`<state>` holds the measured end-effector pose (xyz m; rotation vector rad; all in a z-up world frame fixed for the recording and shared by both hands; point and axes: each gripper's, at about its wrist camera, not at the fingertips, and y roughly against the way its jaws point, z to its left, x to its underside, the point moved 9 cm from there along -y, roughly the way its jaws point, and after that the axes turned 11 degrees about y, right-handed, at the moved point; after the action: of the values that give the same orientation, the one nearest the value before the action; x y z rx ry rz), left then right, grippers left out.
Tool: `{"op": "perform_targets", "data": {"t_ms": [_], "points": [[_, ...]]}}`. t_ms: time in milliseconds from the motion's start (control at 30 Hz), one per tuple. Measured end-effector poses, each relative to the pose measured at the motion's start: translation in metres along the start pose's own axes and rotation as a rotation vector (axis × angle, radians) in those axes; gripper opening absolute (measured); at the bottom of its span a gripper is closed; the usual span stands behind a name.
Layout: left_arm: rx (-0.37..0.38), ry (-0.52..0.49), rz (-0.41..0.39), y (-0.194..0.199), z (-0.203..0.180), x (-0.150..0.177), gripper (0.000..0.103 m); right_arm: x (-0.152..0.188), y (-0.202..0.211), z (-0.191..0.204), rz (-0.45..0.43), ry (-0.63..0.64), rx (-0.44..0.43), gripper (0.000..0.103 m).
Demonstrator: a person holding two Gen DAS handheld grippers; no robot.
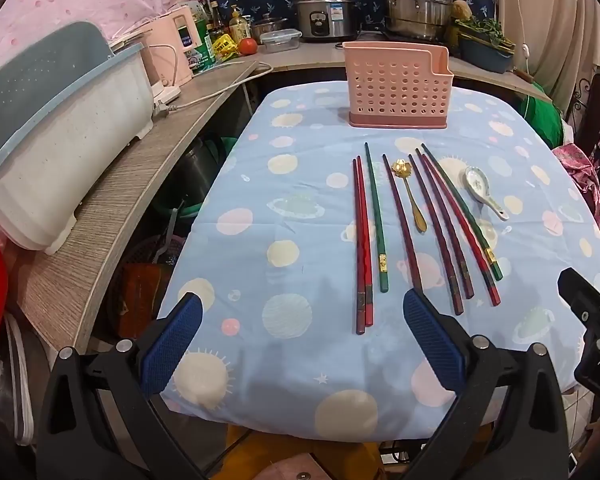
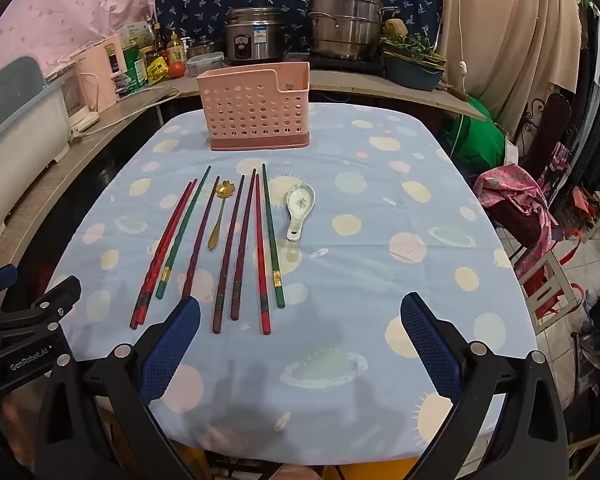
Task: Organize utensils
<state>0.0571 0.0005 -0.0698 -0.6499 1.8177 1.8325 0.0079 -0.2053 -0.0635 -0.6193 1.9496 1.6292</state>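
A pink perforated utensil holder (image 1: 396, 88) (image 2: 256, 108) stands upright at the far end of the table. In front of it lie several red, green and dark chopsticks (image 1: 376, 216) (image 2: 240, 248) side by side, a small gold spoon (image 1: 410, 196) (image 2: 218, 216) among them, and a white ceramic spoon (image 1: 482, 190) (image 2: 299, 208) at their right. My left gripper (image 1: 302, 312) hovers open over the table's near edge, short of the chopstick ends. My right gripper (image 2: 300, 312) is open too, near the chopsticks' handle ends, holding nothing.
The table wears a blue cloth (image 1: 292, 208) (image 2: 380, 220) with planet prints. A wooden counter (image 1: 112, 216) runs along the left with a white bin (image 1: 60, 140) and a kettle. Pots (image 2: 346, 24) and a rice cooker (image 1: 326, 12) stand behind. Chairs (image 2: 540, 272) crowd the right side.
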Motion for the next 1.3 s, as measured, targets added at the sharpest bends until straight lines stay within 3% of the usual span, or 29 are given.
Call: {"op": "perform_targets", "data": {"t_ms": [1300], "points": [[-0.015, 0.009, -0.036, 0.008, 0.003, -0.008, 0.096, -0.013, 0.004, 0.003, -0.029, 0.024, -0.010, 0.096]]}}
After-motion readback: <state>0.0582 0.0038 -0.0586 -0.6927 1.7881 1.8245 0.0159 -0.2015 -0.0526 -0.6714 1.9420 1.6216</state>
